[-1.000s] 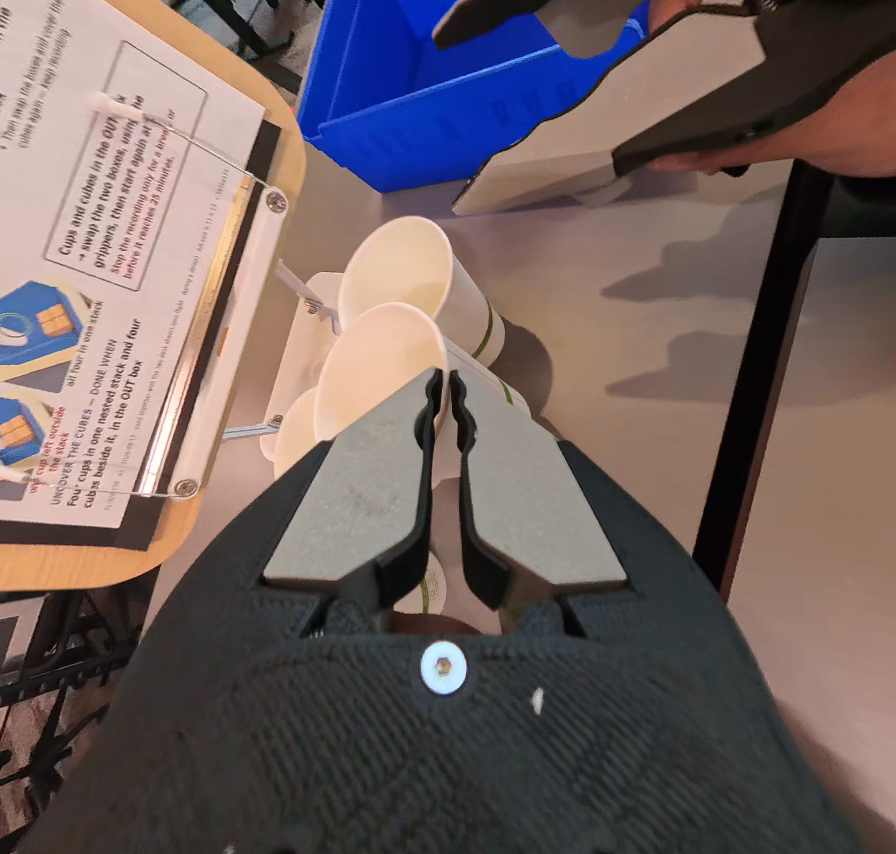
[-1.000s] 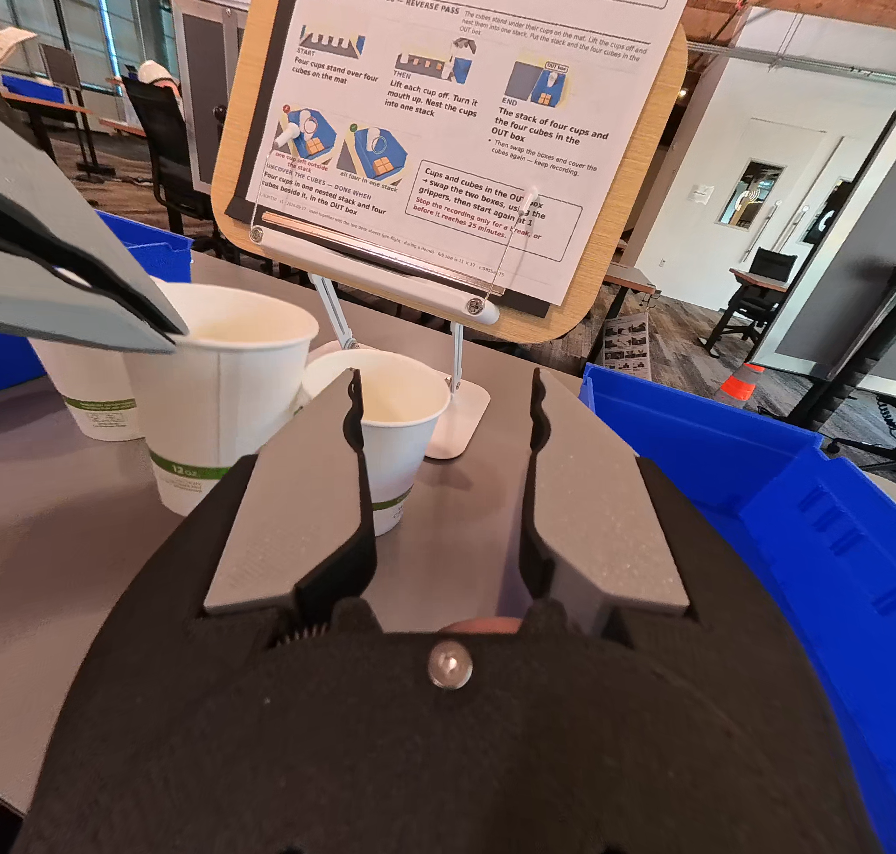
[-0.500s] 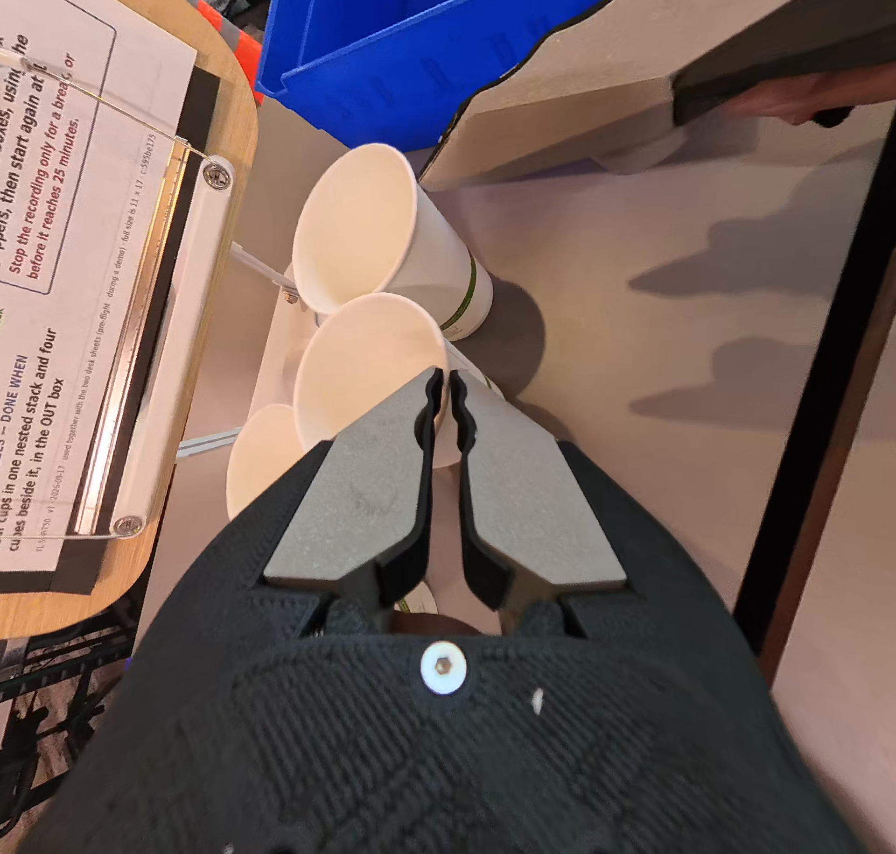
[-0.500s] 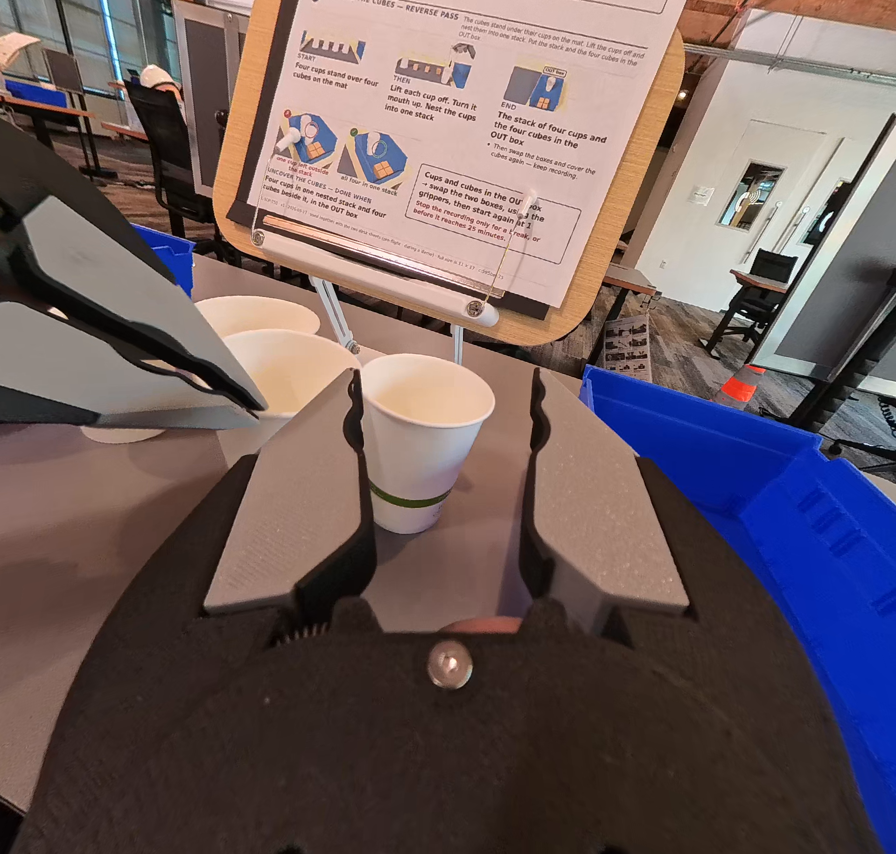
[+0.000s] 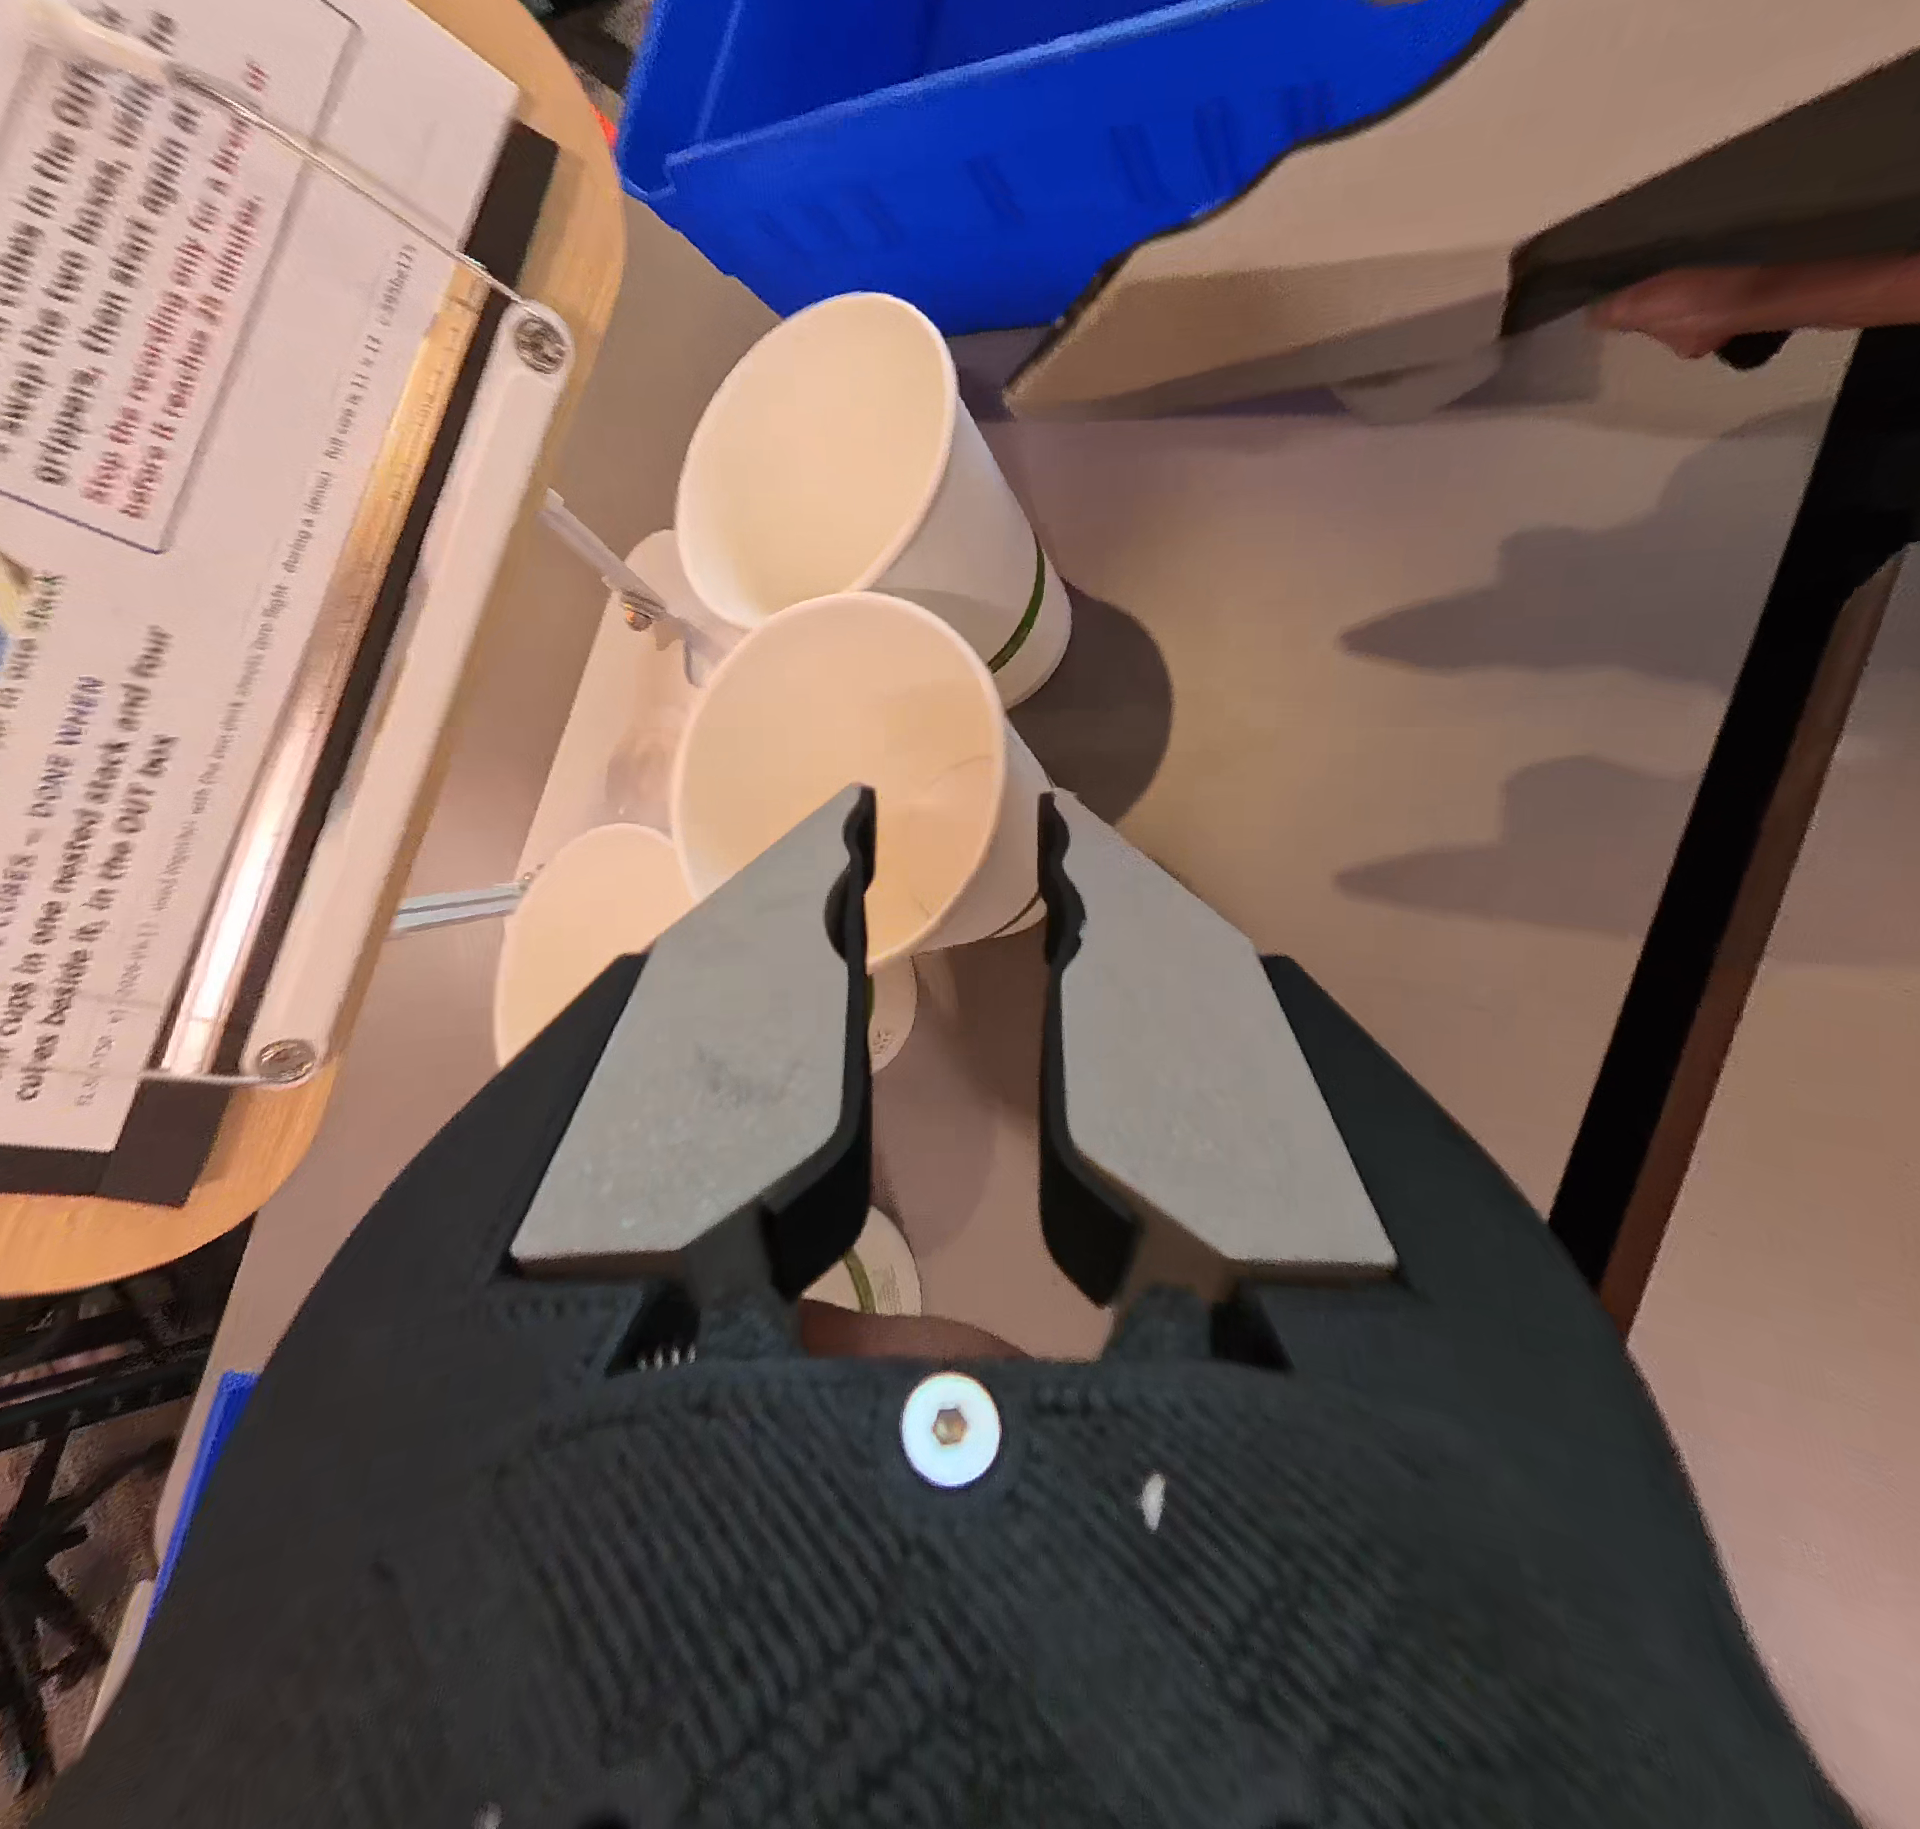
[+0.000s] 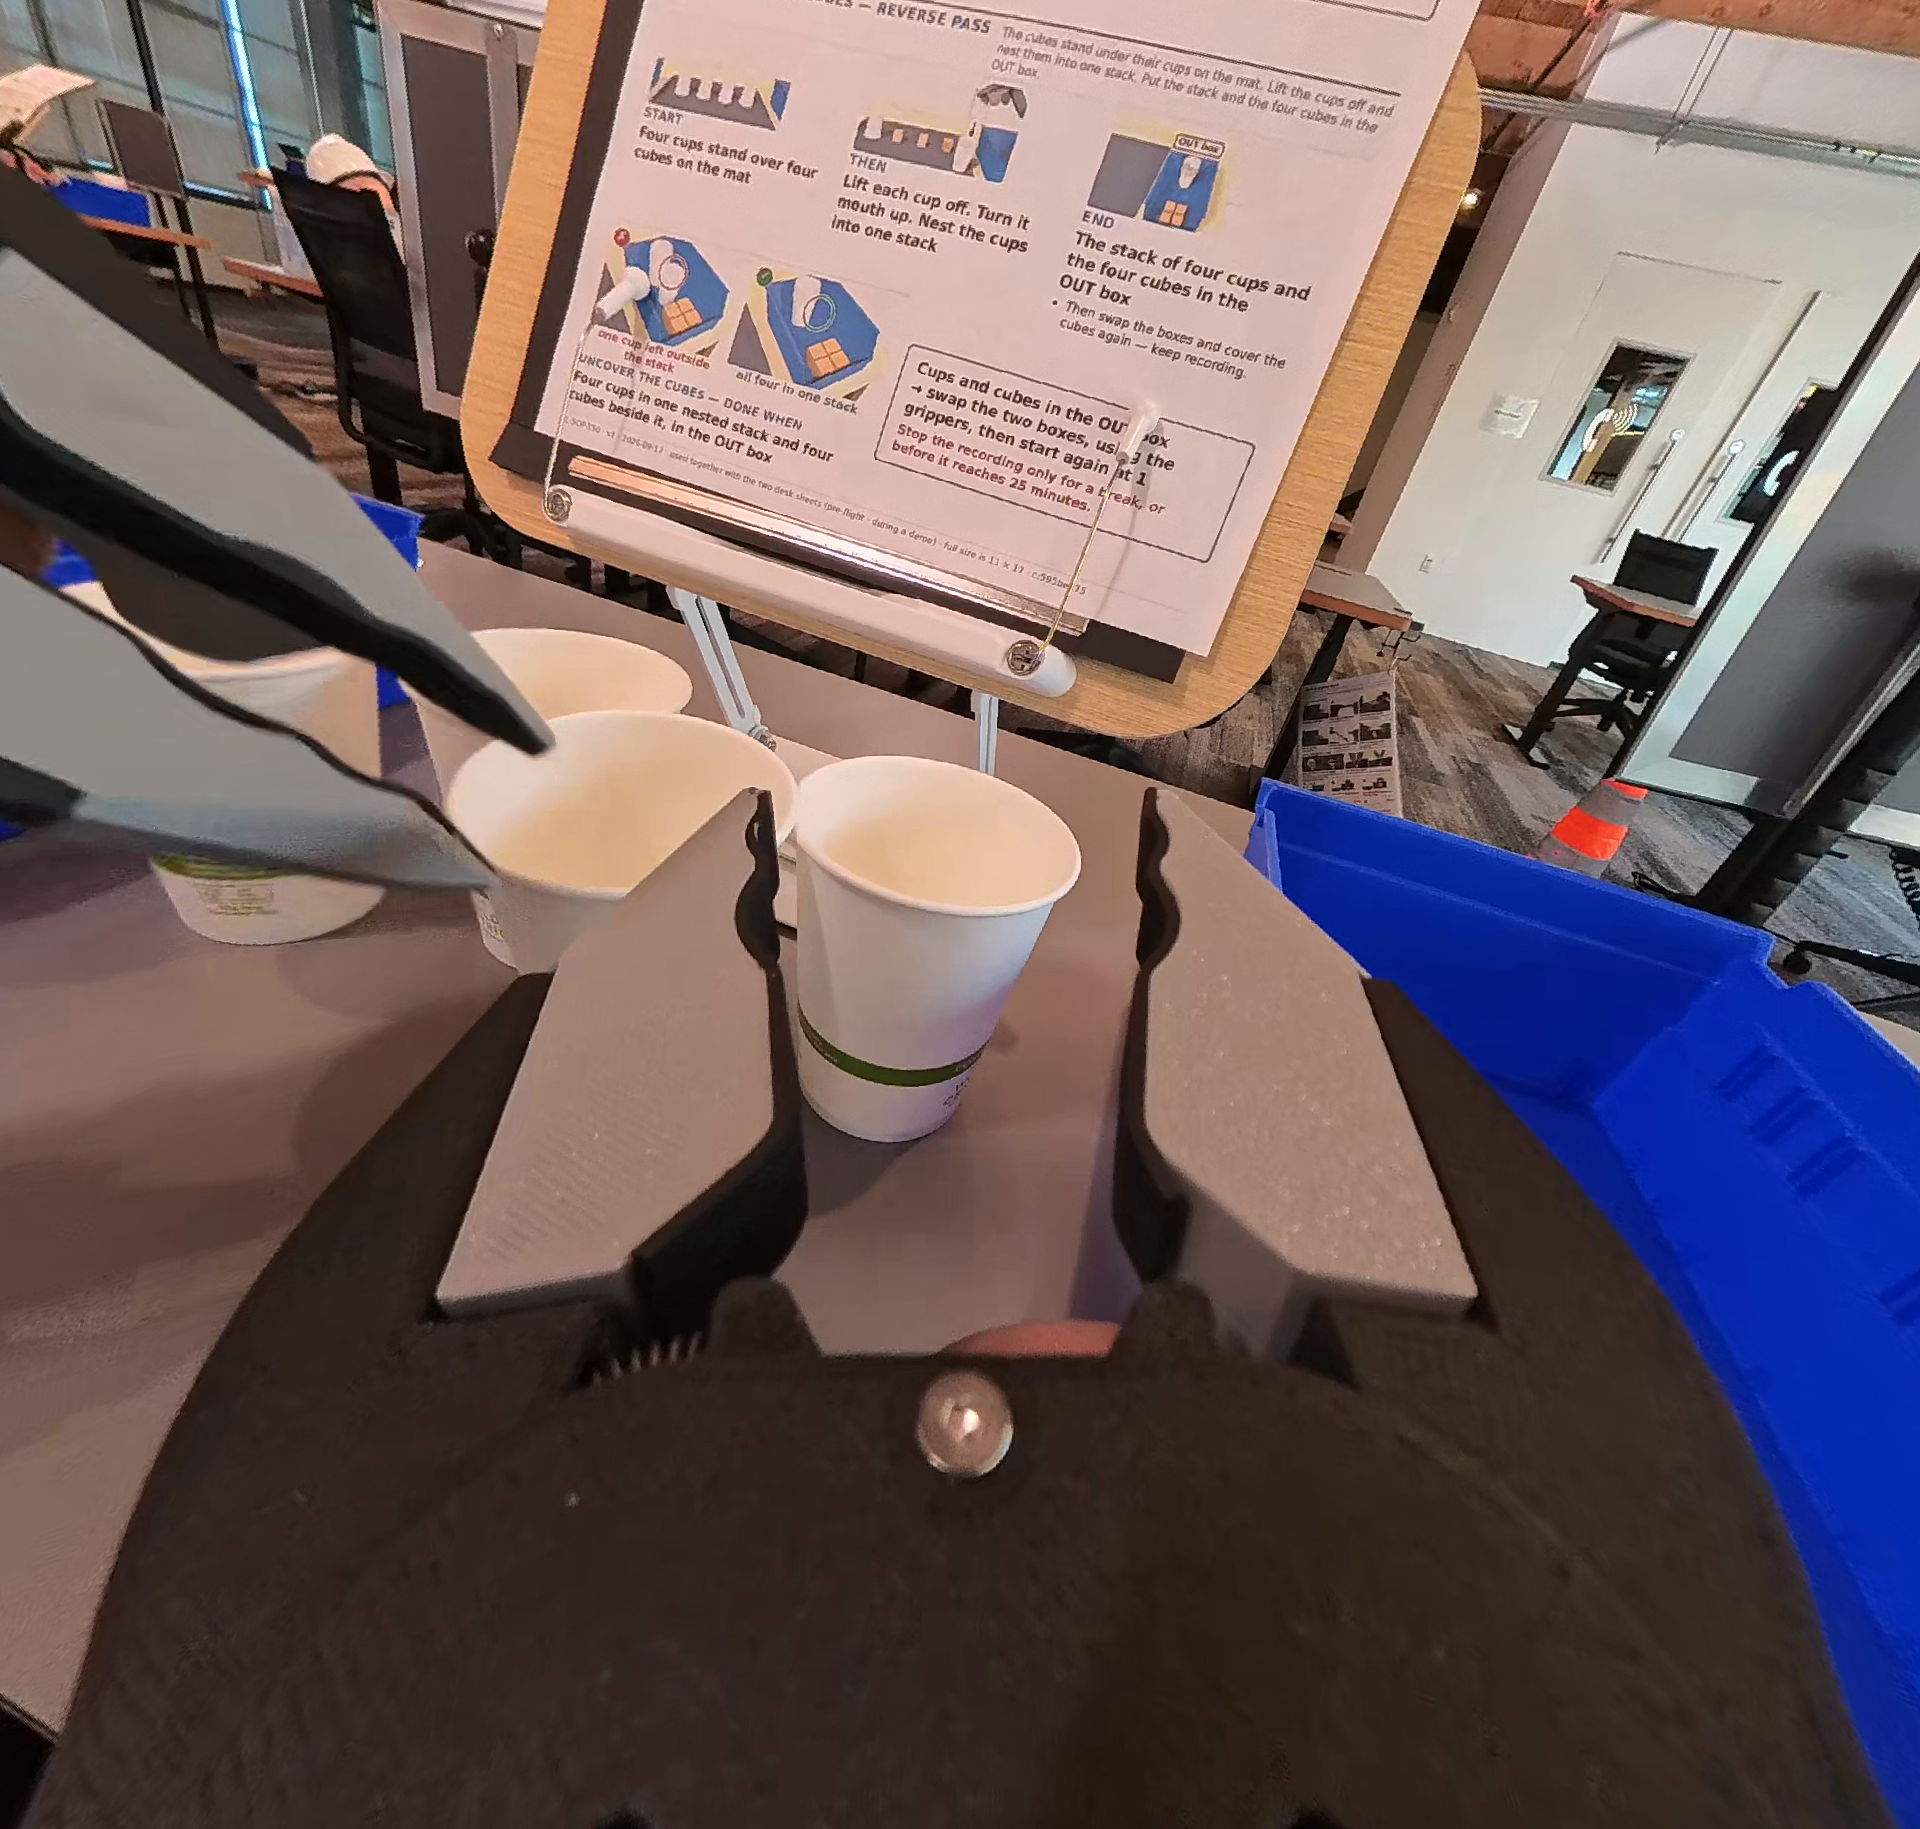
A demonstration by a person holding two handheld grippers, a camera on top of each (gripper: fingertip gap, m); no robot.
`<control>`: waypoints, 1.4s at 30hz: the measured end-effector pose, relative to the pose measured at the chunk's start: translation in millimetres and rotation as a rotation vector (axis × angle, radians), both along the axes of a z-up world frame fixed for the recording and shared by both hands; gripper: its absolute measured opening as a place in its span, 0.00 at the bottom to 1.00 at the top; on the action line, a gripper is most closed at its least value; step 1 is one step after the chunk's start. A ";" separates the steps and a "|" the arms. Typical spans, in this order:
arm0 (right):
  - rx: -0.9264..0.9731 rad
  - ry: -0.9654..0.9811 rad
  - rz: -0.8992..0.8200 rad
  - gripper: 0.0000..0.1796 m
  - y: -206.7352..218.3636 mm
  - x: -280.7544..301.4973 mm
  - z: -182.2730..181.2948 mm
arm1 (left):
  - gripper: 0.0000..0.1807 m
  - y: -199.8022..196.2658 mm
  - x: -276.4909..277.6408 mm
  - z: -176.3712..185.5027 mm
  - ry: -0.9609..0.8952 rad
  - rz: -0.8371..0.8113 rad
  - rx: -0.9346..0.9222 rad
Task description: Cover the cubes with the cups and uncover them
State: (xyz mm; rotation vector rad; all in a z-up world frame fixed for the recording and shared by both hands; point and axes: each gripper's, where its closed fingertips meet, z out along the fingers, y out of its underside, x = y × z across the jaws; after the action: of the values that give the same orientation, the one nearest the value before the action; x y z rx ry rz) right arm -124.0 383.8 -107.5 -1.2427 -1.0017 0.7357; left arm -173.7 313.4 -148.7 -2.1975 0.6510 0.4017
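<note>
Several white paper cups with green bands stand mouth-up on the grey table (image 6: 156, 1104). My left gripper (image 5: 951, 823) is open, with the rim of the middle cup (image 5: 842, 740) between its fingertips, one finger over the mouth and one outside the wall. It also shows in the right wrist view (image 6: 504, 803), over that same cup (image 6: 613, 823). My right gripper (image 6: 956, 834) is open with the rightmost cup (image 6: 925, 948) standing between its fingers. That cup is the far one in the left wrist view (image 5: 821, 449). No cubes are in view.
A blue bin (image 6: 1558, 1000) stands right of the cups and also shows in the left wrist view (image 5: 935, 117). An instruction board on a white stand (image 6: 935, 273) rises just behind the cups. The right gripper's fingers (image 5: 1351, 252) hang over the far cup.
My left gripper, shut on the middle cup's rim before, has opened. My right gripper has closed in on the rightmost cup, which now sits between its open fingers.
</note>
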 end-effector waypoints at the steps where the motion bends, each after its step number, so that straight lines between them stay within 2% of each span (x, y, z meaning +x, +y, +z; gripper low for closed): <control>1: 0.000 0.000 0.000 0.38 -0.1 -0.1 -0.1 | 0.16 -2.0 -1.3 6.9 -0.004 0.002 0.019; 13: -0.001 -0.015 0.007 0.38 -2.0 -3.4 -4.6 | 0.16 -42.9 -60.4 92.3 -0.091 0.151 0.291; 24: 0.003 -0.026 0.010 0.38 -3.0 -5.3 -7.0 | 0.17 -80.4 -106.5 124.9 -0.160 0.253 0.422; 29: 0.003 -0.023 0.011 0.38 -2.9 -4.7 -6.0 | 0.18 -107.3 -139.0 118.7 -0.181 0.322 0.393; 32: 0.003 -0.020 0.013 0.38 -3.5 -4.5 -5.2 | 0.18 -133.1 -157.4 91.1 -0.232 0.338 0.272; 35: 0.004 -0.025 0.016 0.38 -4.2 -5.6 -6.5 | 0.19 -153.3 -190.9 63.8 -0.202 0.440 0.178; 42: 0.006 -0.034 0.009 0.38 -2.9 -6.1 -8.8 | 0.20 -156.7 -220.5 25.6 -0.242 0.543 0.065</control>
State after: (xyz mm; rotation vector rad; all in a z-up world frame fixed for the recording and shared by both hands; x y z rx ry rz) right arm -130.1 380.8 -116.3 -1.2496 -1.0372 0.7207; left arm -394.2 156.7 -123.2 -2.2916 -0.0985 0.4117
